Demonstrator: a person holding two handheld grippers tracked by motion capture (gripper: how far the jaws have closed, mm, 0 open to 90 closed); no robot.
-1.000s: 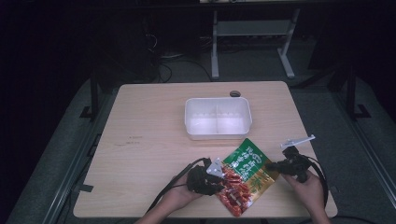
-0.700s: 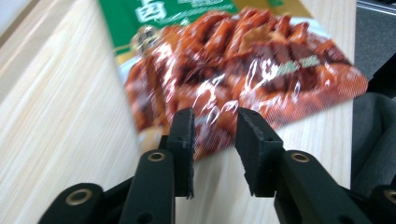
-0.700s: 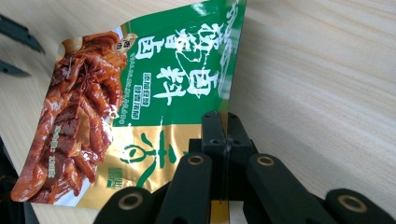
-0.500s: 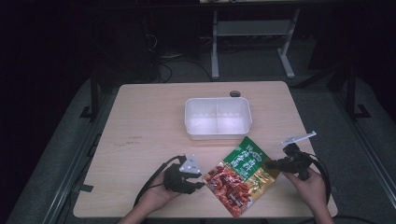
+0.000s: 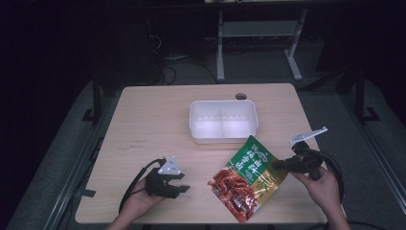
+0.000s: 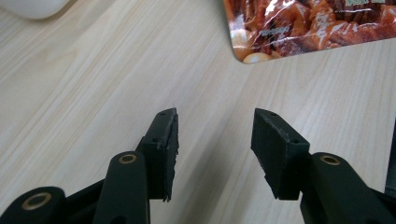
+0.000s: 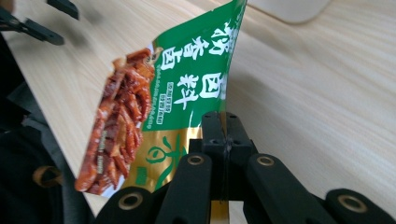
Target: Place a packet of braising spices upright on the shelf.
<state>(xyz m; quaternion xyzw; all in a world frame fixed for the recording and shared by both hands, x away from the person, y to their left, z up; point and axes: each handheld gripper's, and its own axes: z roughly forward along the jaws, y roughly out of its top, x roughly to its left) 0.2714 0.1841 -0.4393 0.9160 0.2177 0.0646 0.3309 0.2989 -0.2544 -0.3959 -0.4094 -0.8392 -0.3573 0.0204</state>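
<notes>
Standing in a dark room on grey carpet, a pale wooden table (image 5: pixel 143 124) is seen, with a white two-compartment container (image 5: pixel 223 121) near its middle. Just in front of the container, a green and red food packet (image 5: pixel 249 178) is pinched at its edge by the tightly closed right gripper (image 5: pixel 276 165). Well to the left of the packet, the left gripper (image 5: pixel 184 183) is held apart from it, its jaws having just been opening, nothing between them.
</notes>
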